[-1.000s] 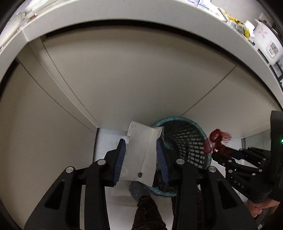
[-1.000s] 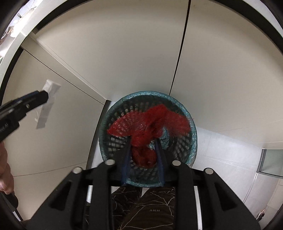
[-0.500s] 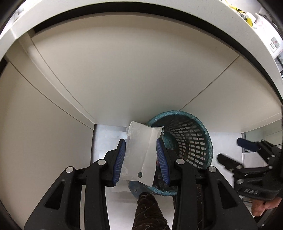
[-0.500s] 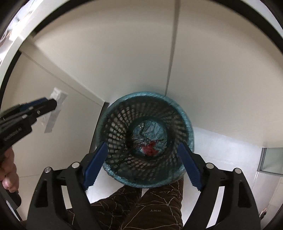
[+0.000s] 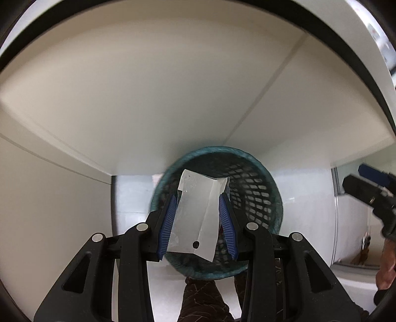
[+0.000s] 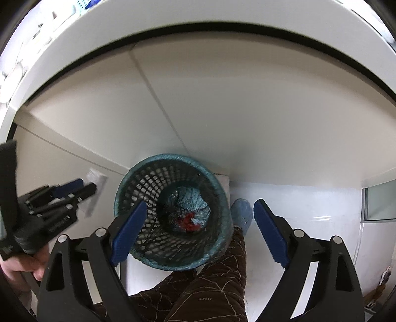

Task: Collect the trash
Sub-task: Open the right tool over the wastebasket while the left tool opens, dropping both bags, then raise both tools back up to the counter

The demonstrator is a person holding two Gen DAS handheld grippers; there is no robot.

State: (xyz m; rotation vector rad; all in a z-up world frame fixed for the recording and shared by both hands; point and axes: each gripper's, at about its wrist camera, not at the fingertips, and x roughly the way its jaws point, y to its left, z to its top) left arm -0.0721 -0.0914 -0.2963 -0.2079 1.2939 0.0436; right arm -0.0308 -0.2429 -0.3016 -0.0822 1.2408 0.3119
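Both cams sit right behind their claws and look steeply down. The left wrist view hangs nearly over the mesh bin (image 5: 217,215), close up. The right wrist view sees the same bin (image 6: 173,210) straight into its bottom, and catches the left claw (image 6: 81,190) at its left edge.

Matt black plastic mesh bin (image 6: 173,213) lined with a thin, crinkled teal plastic bag (image 6: 190,205); glossy translucent plastic wrapper (image 5: 198,220); ribbed blue tong pads (image 5: 168,223).

Cream cabinet doors (image 6: 247,104) under a white countertop (image 6: 173,14); pale floor (image 6: 309,205).
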